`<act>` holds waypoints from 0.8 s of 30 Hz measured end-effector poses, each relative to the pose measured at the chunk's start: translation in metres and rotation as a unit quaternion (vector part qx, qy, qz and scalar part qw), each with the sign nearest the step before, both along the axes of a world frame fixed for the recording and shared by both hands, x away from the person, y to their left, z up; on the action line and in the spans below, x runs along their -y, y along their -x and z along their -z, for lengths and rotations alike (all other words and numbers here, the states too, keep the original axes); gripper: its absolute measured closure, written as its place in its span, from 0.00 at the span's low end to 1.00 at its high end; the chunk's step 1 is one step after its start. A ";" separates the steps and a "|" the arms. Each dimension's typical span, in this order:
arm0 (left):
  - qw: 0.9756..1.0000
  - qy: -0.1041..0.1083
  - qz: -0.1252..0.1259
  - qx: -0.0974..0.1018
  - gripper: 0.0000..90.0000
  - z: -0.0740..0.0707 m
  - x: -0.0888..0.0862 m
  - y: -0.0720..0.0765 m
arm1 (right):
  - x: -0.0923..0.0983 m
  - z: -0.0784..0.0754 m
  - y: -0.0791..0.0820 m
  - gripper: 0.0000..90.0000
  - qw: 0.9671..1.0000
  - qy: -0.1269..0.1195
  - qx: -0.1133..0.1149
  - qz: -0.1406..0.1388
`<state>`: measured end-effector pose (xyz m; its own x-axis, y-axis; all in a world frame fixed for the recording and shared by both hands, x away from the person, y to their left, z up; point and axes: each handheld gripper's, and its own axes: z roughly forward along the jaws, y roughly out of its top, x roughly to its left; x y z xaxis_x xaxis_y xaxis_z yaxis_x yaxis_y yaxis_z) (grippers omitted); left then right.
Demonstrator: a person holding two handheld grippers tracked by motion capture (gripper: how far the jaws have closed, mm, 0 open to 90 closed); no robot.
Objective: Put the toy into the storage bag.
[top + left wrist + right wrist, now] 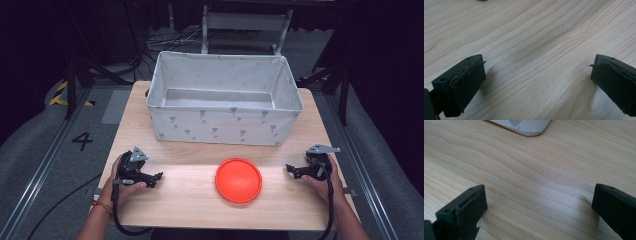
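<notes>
An orange round plate [239, 179] lies flat on the wooden table [190, 200], near the front middle. Behind it stands a white fabric bin [223, 125] with a grey print, empty inside. My left gripper [156, 178] rests on the table at the front left, a hand around it, its tips pointing right toward the plate. In the left gripper view the left gripper [537, 75] stands open over bare wood. My right gripper [292, 170] rests at the front right, pointing left toward the plate. In its own view the right gripper [539, 202] is open, nothing between the jaws.
A corner of the bin [524, 126] shows at the top of the right gripper view. Beyond the table lie grey floor, cables [165, 42] and dark stand legs. A cable trails from each gripper over the table's front edge.
</notes>
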<state>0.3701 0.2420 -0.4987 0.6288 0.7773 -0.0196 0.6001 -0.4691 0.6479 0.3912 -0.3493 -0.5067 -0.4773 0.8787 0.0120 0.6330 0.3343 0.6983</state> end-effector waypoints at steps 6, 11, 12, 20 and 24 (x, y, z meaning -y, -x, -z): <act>1.000 0.000 0.002 0.000 0.00 0.000 0.000 0.000 | 0.001 0.000 0.000 0.00 1.000 0.000 -0.001 -0.003; 1.000 0.000 0.002 0.000 0.00 0.000 0.000 0.000 | 0.002 -0.001 0.000 0.01 1.000 0.000 -0.005 -0.007; 1.000 -0.001 0.002 0.000 0.00 0.000 0.000 0.000 | 0.002 -0.001 0.000 0.02 1.000 0.000 -0.006 -0.009; 1.000 -0.002 -0.001 0.000 0.01 0.000 0.000 0.001 | -0.007 -0.015 0.010 0.18 0.998 -0.037 -0.004 -0.046; 1.000 -0.002 -0.001 0.000 0.01 0.000 0.000 0.001 | -0.021 -0.025 0.015 0.22 0.995 -0.062 -0.005 -0.077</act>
<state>0.3694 0.2423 -0.4984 0.6276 0.7784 -0.0167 0.6008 -0.4706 0.6462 0.3760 -0.3282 -0.4819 -0.6063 0.7861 0.1204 0.5871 0.3403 0.7345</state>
